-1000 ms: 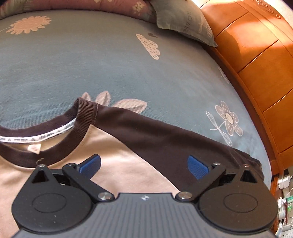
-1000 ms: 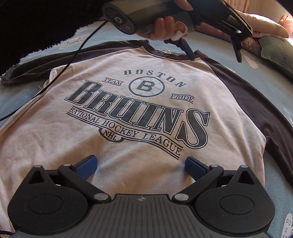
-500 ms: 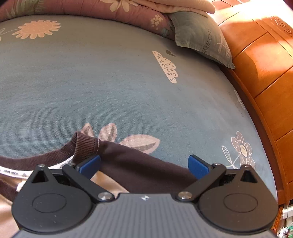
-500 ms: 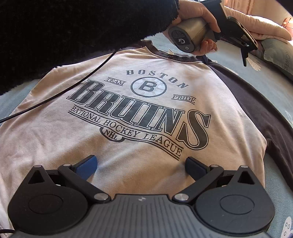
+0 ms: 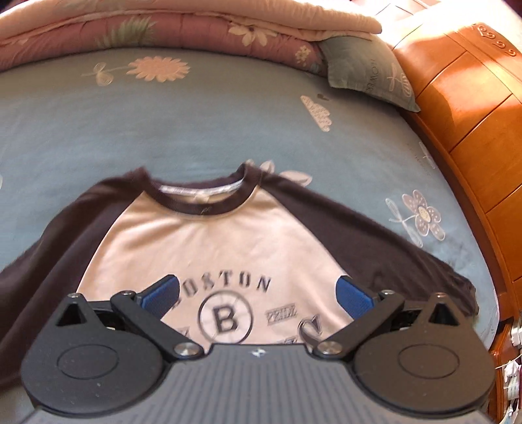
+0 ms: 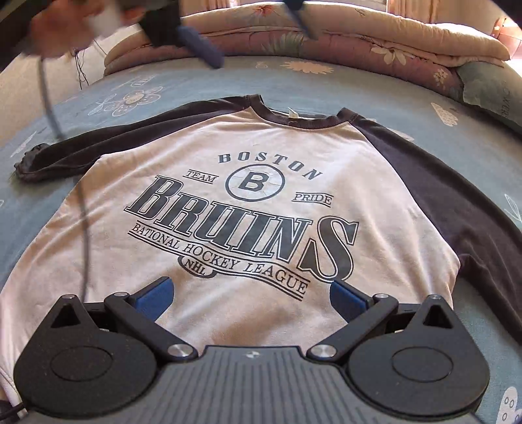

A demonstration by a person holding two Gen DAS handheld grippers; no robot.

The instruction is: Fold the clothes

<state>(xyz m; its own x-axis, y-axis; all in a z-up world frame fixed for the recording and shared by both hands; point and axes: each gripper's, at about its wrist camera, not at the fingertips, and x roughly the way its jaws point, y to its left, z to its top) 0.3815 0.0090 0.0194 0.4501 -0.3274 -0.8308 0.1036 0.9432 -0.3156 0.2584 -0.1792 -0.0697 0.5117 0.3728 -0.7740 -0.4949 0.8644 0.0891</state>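
Note:
A cream long-sleeved shirt (image 6: 261, 248) with dark brown sleeves and collar lies flat on the blue bed sheet, "Boston Bruins" print facing up. Both sleeves are spread out to the sides. My right gripper (image 6: 250, 298) hangs open above the shirt's lower hem area, nothing between its blue pads. My left gripper (image 5: 257, 296) is open over the chest print, and the same shirt (image 5: 212, 241) and its collar (image 5: 202, 205) lie ahead of it. In the right wrist view one blurred finger (image 6: 199, 49) of the left gripper shows at the top, held by a hand (image 6: 58, 29).
A folded pink floral quilt (image 5: 182, 29) and a grey-green pillow (image 5: 365, 68) lie at the bed's head. Orange wooden furniture (image 5: 473, 130) runs along the right edge. A dark cable (image 6: 84, 228) hangs across the shirt's left side.
My left gripper has pulled back and up from the collar and right shoulder, and the whole collar is in its view now. The hand has moved to the top left. The right gripper stayed nearly still.

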